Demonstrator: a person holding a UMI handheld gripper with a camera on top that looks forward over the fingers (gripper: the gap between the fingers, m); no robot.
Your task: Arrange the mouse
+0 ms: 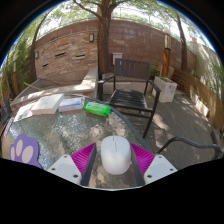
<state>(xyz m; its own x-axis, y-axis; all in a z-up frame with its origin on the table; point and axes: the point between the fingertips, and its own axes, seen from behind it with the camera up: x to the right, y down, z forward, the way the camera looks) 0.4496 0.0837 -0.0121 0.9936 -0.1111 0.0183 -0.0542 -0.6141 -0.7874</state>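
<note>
Gripper view, outdoor patio: a white, rounded plastic computer mouse (116,155) sits between my gripper (114,159)'s two fingers, its magenta pads (82,158) angled in close at either side of it. Whether the pads actually press the shell or leave a sliver of gap, I cannot tell from here, so I make no call on the tongs' grip. Mouse appears to rest on, or just above, a round glass-topped table (60,125).

Beyond the fingers on the tabletop: a green rectangular box (97,108), a flat white-and-blue box (70,102) beside it, and off to one side a purple mat with white paw print (22,150). A dark cable (188,146) runs along the table's far rim. Behind, a black metal chair (130,90), tree trunk (105,35) and brick wall (70,50).

Progress, my read: mouse is reached and bracketed, approx. early-to-mid task. Still left: carry it to its spot, possibly the paw mat, square it up, then let go. No placement done yet.
</note>
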